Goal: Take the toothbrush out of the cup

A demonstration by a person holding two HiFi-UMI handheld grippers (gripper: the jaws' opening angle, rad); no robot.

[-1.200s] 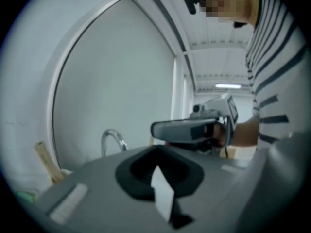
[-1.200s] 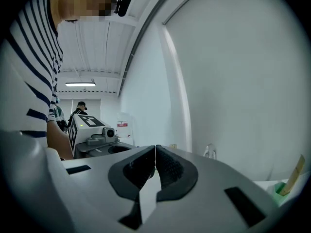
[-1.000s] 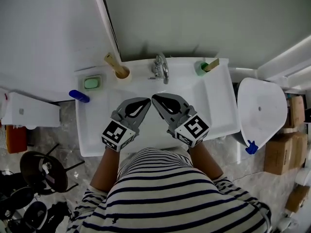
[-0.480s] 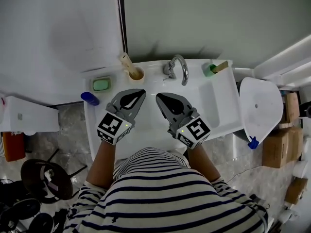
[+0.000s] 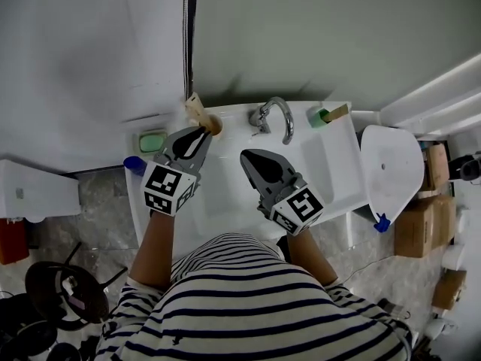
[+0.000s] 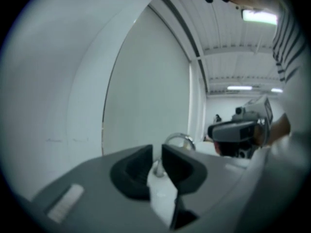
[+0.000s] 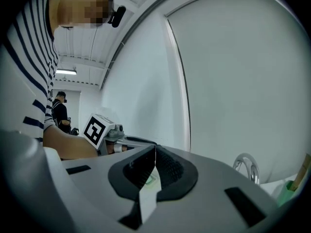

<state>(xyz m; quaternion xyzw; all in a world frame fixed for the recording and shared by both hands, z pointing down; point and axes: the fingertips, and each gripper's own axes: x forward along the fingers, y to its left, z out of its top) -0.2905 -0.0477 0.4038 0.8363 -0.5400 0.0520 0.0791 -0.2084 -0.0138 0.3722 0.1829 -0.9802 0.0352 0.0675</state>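
Observation:
A tan cup (image 5: 211, 122) stands at the sink's back left corner with a wooden-handled toothbrush (image 5: 196, 107) leaning out of it to the left. My left gripper (image 5: 197, 134) points at this cup, its tips just short of the rim. Its jaws have just been opening and show a narrow gap with nothing in it (image 6: 156, 154). My right gripper (image 5: 246, 156) hovers over the basin, shut and empty (image 7: 155, 155). A green cup (image 5: 319, 116) at the back right holds a second wooden toothbrush (image 5: 336, 112).
A chrome faucet (image 5: 275, 116) rises between the two cups. A green soap bar in a dish (image 5: 152, 140) and a blue object (image 5: 133, 164) lie on the sink's left edge. A white toilet lid (image 5: 391, 173) stands to the right. The wall is close behind.
My left gripper has moved away from the basin's middle toward the tan cup at the back left, and its jaws have parted slightly. The right gripper has shifted only a little.

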